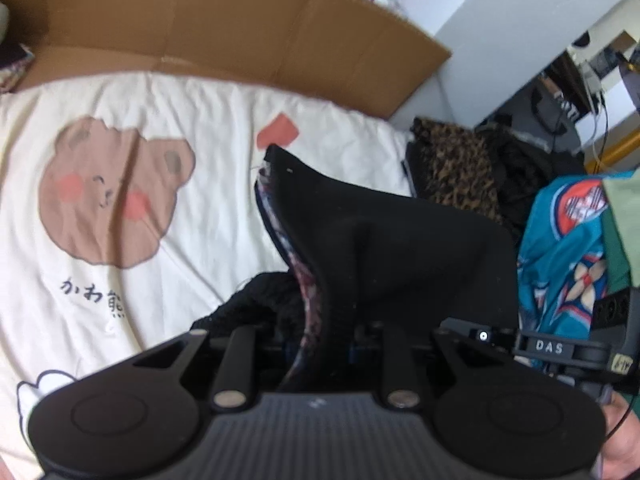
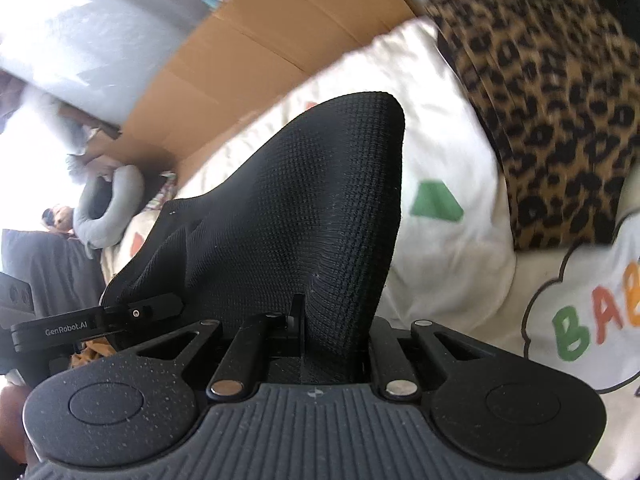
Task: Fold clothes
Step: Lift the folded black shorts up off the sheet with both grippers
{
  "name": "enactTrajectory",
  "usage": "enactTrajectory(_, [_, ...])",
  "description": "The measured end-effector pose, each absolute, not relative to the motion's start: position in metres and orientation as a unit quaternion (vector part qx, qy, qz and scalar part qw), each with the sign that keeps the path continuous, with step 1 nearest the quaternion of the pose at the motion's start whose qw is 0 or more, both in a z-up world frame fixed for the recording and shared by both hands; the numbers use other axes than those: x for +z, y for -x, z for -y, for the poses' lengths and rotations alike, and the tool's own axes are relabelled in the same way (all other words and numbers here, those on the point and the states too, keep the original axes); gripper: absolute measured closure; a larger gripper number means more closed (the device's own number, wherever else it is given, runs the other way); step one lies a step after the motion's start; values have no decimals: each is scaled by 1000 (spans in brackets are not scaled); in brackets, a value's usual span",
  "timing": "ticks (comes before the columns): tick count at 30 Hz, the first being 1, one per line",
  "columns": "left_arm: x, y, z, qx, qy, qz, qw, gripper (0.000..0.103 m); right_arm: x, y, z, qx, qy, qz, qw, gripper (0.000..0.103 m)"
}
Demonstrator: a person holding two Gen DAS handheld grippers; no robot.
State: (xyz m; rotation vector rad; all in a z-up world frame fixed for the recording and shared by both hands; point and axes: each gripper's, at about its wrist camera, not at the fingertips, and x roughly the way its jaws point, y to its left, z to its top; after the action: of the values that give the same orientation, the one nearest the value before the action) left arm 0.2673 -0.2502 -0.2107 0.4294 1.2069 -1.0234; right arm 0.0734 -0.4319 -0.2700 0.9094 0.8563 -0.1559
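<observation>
While both grippers, left gripper [image 1: 320, 344] and right gripper [image 2: 316, 344], pinch it, the black knit garment [image 2: 312, 208] (patterned inside) rises, tented, above the bed [image 1: 200, 120].

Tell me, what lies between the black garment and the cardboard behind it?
In the left wrist view, only the cream bear-print sheet lies between the black garment and the cardboard; a small red printed patch marks that stretch.

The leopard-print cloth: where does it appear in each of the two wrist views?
Left wrist view: the leopard-print cloth lies right of centre, beyond the black garment.
Right wrist view: it fills the upper right.
Shared landmark: the cardboard sheet behind the white bedsheet.
</observation>
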Motion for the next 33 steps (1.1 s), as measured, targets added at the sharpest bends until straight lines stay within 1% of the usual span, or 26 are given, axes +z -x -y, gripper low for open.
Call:
enactTrajectory(2, [-194,-262,246,-449,-173,-539,692,79,-251,-76,428,-70,-416,-394,817,94])
enactTrajectory(11, [-103,-225,249,-450,-164,-497,723,79,-150,-71,417,-58,-341,-362,865,94])
enactTrajectory(14, [-71,-213,253,-452,-163,-481,733,79,-119,-67,419,-59,-336,-348,873,94])
enactTrajectory(24, [1,-178,250,-450,-146,-446,760,79,-30,-55,415,-50,-286,-319,902,94])
enactTrajectory(25, [8,-176,251,-443,-135,-445,767,79,-22,-53,416,-50,-284,-314,905,94])
enactTrajectory(26, [19,-174,252,-422,-102,-448,782,79,-13,-52,416,-49,-281,-309,907,94])
enactTrajectory(33, [69,-156,258,-434,-75,-426,791,79,45,-41,424,-50,-265,-282,921,94])
